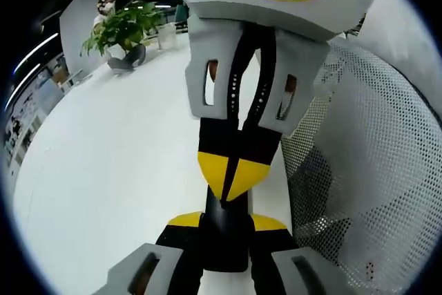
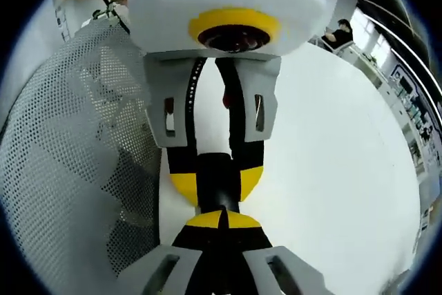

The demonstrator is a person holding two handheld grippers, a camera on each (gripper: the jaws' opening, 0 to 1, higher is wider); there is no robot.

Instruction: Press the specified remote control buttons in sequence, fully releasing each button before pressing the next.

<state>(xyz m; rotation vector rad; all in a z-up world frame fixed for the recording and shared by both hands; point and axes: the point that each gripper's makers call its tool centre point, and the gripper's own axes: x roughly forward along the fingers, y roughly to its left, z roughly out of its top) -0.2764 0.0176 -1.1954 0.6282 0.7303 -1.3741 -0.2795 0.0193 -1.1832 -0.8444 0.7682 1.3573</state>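
At six o'clock in the left gripper view, your left gripper (image 1: 226, 222) grasps the slim black remote (image 1: 224, 248), and your right gripper (image 1: 231, 177), jaws clenched, meets its end from twelve o'clock, apparently mid-press; next, release fully.

The two cameras face each other at very close range over a white table (image 1: 117, 164). The left gripper view looks along its own jaws straight at the right gripper (image 1: 232, 188), tips nearly meeting. The right gripper view looks back at the left gripper (image 2: 216, 195). Both views share the table and a white mesh chair back (image 2: 69, 164).
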